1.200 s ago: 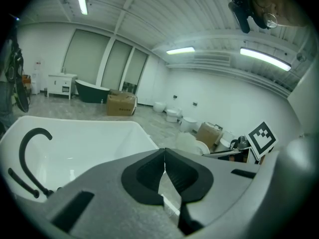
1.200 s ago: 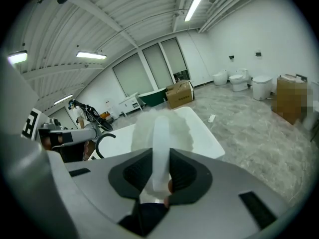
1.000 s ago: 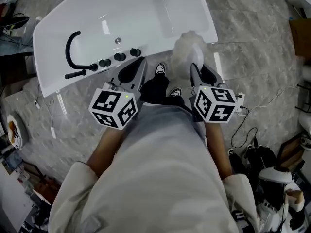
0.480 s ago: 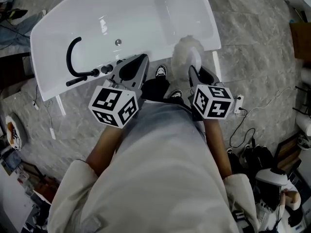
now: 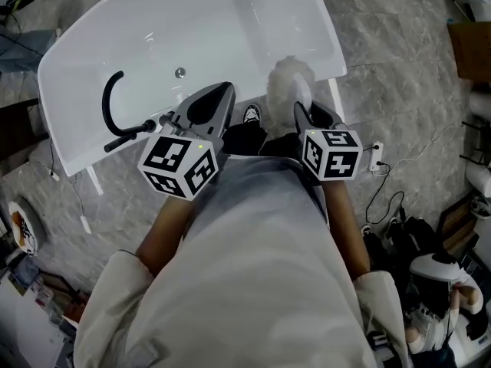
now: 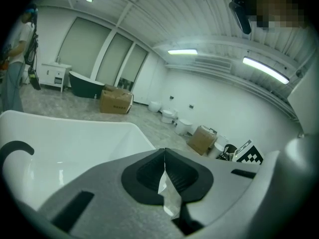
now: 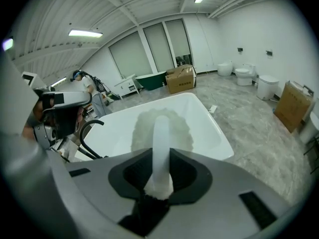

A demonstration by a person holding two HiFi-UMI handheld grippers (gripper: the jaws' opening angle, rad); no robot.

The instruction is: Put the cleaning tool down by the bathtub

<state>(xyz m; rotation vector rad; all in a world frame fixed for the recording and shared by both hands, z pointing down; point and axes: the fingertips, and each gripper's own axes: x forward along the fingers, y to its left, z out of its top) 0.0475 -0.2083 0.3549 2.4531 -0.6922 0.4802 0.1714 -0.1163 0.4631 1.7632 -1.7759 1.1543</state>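
Right gripper (image 5: 305,110) is clamped on the handle of the white fluffy duster (image 7: 160,128), jaws partway apart around it. Duster head sits over the bathtub (image 5: 215,21) near rim (not set down yet). Left gripper (image 6: 164,156) jaws are together and empty, by the black faucet (image 5: 113,102).

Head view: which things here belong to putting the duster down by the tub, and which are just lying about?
Job in hand:
duster, clamped in the right gripper
bathtub

Just lying about:
cardboard box
power strip
floor cables
black hose on the tub
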